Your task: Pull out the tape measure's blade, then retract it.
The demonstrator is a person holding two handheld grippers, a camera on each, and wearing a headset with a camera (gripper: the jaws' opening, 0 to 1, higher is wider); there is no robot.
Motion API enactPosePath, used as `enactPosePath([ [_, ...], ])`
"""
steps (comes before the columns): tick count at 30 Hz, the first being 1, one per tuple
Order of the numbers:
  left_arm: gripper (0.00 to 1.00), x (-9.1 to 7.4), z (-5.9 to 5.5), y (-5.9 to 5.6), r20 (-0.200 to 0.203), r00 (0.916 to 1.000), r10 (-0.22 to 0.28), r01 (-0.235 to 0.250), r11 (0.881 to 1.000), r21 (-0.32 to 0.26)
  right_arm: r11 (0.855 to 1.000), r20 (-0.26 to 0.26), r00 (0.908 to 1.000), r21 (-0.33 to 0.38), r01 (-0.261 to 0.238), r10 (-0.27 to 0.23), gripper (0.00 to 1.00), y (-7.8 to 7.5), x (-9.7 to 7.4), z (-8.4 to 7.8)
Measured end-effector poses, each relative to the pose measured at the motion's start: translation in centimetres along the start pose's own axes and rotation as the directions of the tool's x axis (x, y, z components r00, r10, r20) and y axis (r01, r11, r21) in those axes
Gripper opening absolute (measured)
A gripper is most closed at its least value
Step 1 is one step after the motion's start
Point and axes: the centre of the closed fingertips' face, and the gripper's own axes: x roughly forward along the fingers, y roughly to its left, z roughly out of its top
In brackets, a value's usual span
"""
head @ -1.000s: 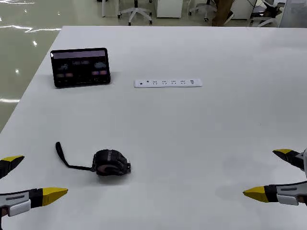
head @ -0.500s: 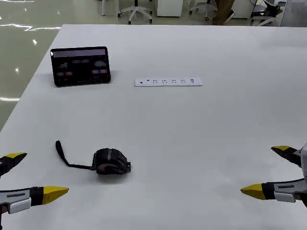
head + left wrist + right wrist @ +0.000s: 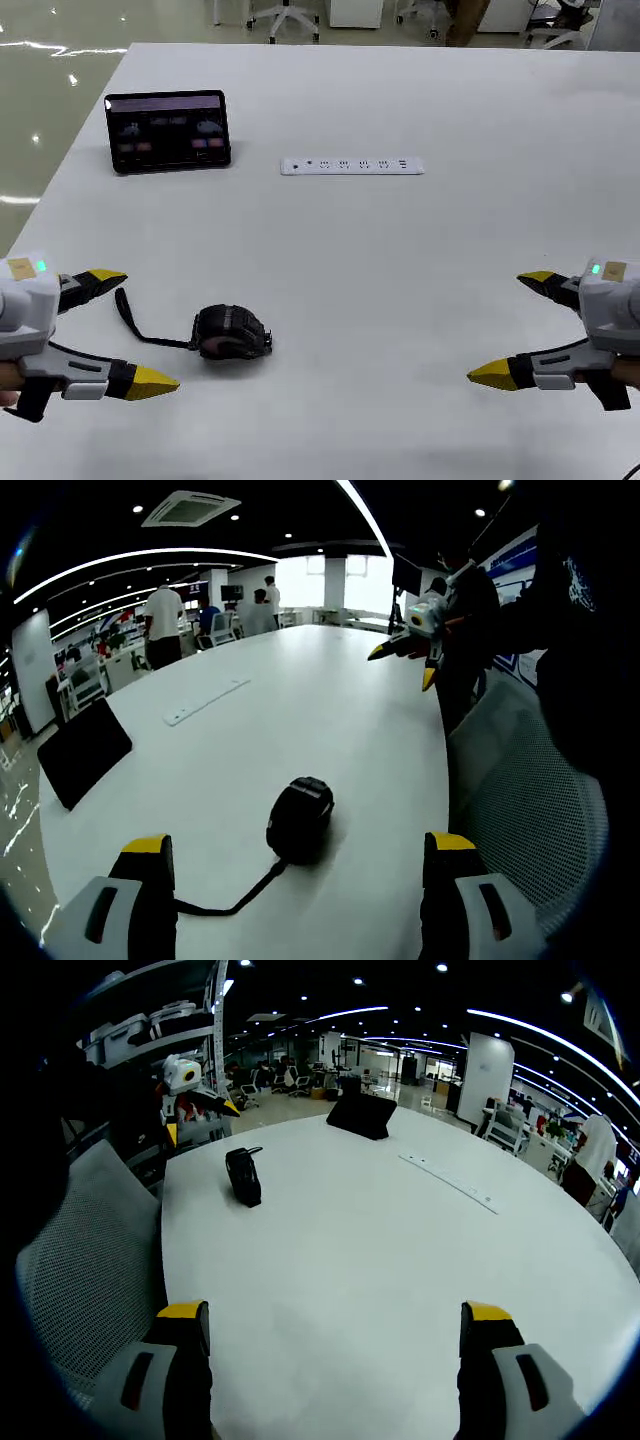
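From the head view, the left gripper (image 3: 128,330) sits low at the near left edge of the bench (image 3: 400,280). Its yellow-tipped fingers (image 3: 150,380) are spread wide and hold nothing. The tape measure (image 3: 232,333) lies on the bench just to their right, blade in. Its black strap (image 3: 128,312) trails left so the loop end lies between the two tips. The right gripper (image 3: 512,326) is well off at the near right, its fingers (image 3: 495,375) just as wide apart and closed on nothing. Farther back stand a tablet (image 3: 168,132) and a white power strip (image 3: 352,166).

The left gripper view looks along the left gripper (image 3: 298,840). Both fingers (image 3: 148,845) rise far apart, and the tape measure (image 3: 300,815) sits straight ahead between them, near but not gripped. The strap (image 3: 230,900) curls back toward the left-hand finger; I cannot tell whether it touches. This view also takes in the right gripper (image 3: 415,645) held above the far edge, a mesh chair back (image 3: 530,800) and people (image 3: 165,615) standing beyond the bench.

In the right gripper view, the right gripper (image 3: 336,1312) has its fingers (image 3: 185,1312) wide open over bare bench. The tape measure (image 3: 243,1175) lies well away toward the far left edge, and the left gripper (image 3: 185,1085) is beyond it. The tablet (image 3: 362,1115) and power strip (image 3: 450,1182) lie farther on.
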Motion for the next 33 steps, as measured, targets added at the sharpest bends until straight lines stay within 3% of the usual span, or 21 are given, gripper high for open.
enactPosePath([
  [2, 1.00, 0.6, 0.6, -0.3, -0.004, 0.9994, -0.033, 0.033, 0.998, 0.050, 0.999, 0.012, 0.9998, -0.039, -0.016, 0.016, 1.00, 0.2, 0.7, 0.8],
  [4, 1.00, 1.2, 0.8, -0.3, -0.025, 0.9983, -0.052, 0.053, 0.997, 0.050, 0.998, 0.013, 0.9995, -0.050, -0.027, 0.028, 1.00, 0.2, 1.2, 1.5],
  [8, 0.99, 2.1, -0.1, 0.2, -0.139, 0.9882, -0.064, 0.075, 0.995, 0.068, 0.995, 0.012, 0.9986, -0.086, -0.050, 0.051, 1.00, 0.2, 2.3, 2.8],
  [13, 0.86, 3.5, 0.2, 0.3, -0.179, 0.9788, -0.099, 0.123, 0.985, 0.124, 0.989, 0.009, 0.9968, -0.124, -0.078, 0.080, 1.00, 0.4, 4.1, 4.5],
  [17, 0.84, 4.8, 0.5, 0.4, -0.202, 0.9737, -0.105, 0.137, 0.979, 0.149, 0.982, 0.007, 0.9936, -0.152, -0.110, 0.112, 1.00, 1.2, 5.9, 5.6],
  [21, 0.75, 5.9, -0.2, -0.2, -0.263, 0.9543, -0.141, 0.193, 0.964, 0.181, 0.971, -0.003, 0.9872, -0.181, -0.157, 0.159, 1.00, 2.5, 8.0, 6.0],
  [23, 0.74, 6.4, -0.4, -0.3, -0.281, 0.9488, -0.145, 0.204, 0.960, 0.194, 0.968, -0.012, 0.9853, -0.188, -0.169, 0.170, 1.00, 2.9, 8.8, 6.1],
  [27, 0.66, 7.2, -1.0, -0.6, -0.336, 0.9276, -0.162, 0.245, 0.944, 0.219, 0.959, -0.019, 0.9784, -0.193, -0.206, 0.206, 1.00, 3.8, 10.7, 6.3],
  [33, 0.58, 8.4, -1.5, -0.7, -0.381, 0.9078, -0.175, 0.276, 0.933, 0.230, 0.940, -0.032, 0.9649, -0.218, -0.261, 0.261, 0.99, 5.7, 12.7, 6.9],
])
